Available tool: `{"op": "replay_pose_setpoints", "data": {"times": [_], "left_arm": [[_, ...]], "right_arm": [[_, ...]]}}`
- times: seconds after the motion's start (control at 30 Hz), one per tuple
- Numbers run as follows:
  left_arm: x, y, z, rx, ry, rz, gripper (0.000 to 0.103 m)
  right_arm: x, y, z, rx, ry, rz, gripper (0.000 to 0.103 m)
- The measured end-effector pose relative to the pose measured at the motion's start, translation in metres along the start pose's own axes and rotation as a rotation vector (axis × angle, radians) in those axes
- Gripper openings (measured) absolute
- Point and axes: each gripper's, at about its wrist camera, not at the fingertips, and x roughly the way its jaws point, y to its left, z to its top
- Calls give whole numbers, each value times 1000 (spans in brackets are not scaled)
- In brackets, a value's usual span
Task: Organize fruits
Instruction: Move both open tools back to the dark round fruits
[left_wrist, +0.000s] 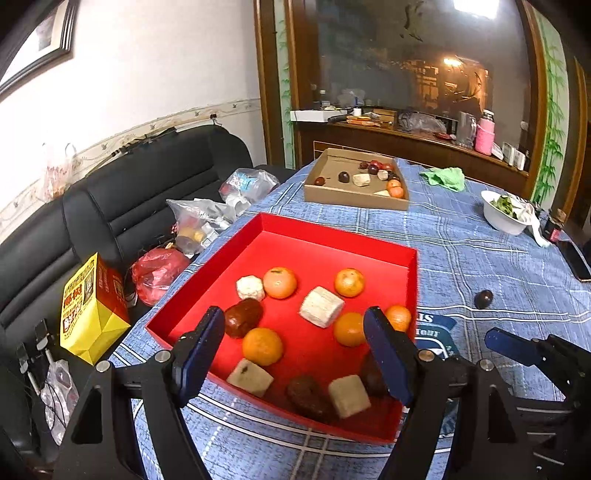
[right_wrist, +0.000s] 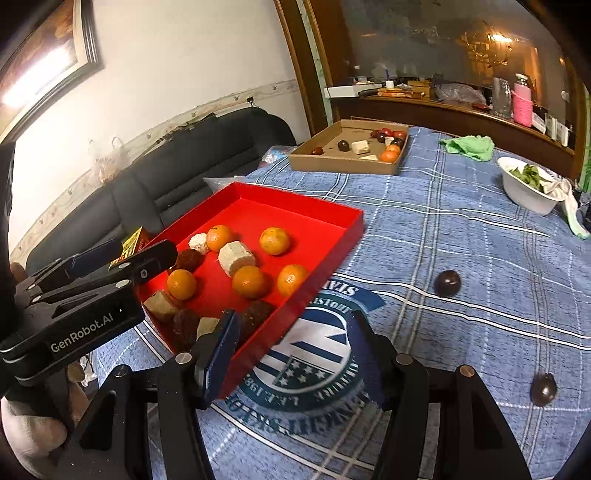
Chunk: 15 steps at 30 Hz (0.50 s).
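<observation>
A red tray (left_wrist: 332, 240) (right_wrist: 332, 218) on the blue plaid table holds several oranges (left_wrist: 279, 282), pale blocks (left_wrist: 321, 306) and dark brown fruits (left_wrist: 243, 316). My left gripper (left_wrist: 295, 354) is open and empty above the tray's near part; it also shows in the right wrist view (right_wrist: 125, 254). My right gripper (right_wrist: 291, 354) is open and empty over the tray's near right corner and the cloth logo. Two dark round fruits lie loose on the cloth, one near (right_wrist: 543, 388) and one farther (right_wrist: 447, 283) (left_wrist: 483, 298).
A cardboard tray (left_wrist: 325, 195) (right_wrist: 314, 160) with more fruits stands at the far side. A white bowl (left_wrist: 498, 218) (right_wrist: 524, 195) and a green cloth (left_wrist: 445, 177) lie at the right. A black sofa (left_wrist: 110, 192) with bags and a yellow box (left_wrist: 88, 310) is on the left.
</observation>
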Motion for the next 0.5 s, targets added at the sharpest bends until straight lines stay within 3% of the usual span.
{"op": "replay_pose_setpoints", "data": {"times": [0.5], "left_arm": [[-16, -40, -1, 91, 0, -17, 80]], "right_arm": [[-39, -45, -17, 74, -38, -54, 69]]}}
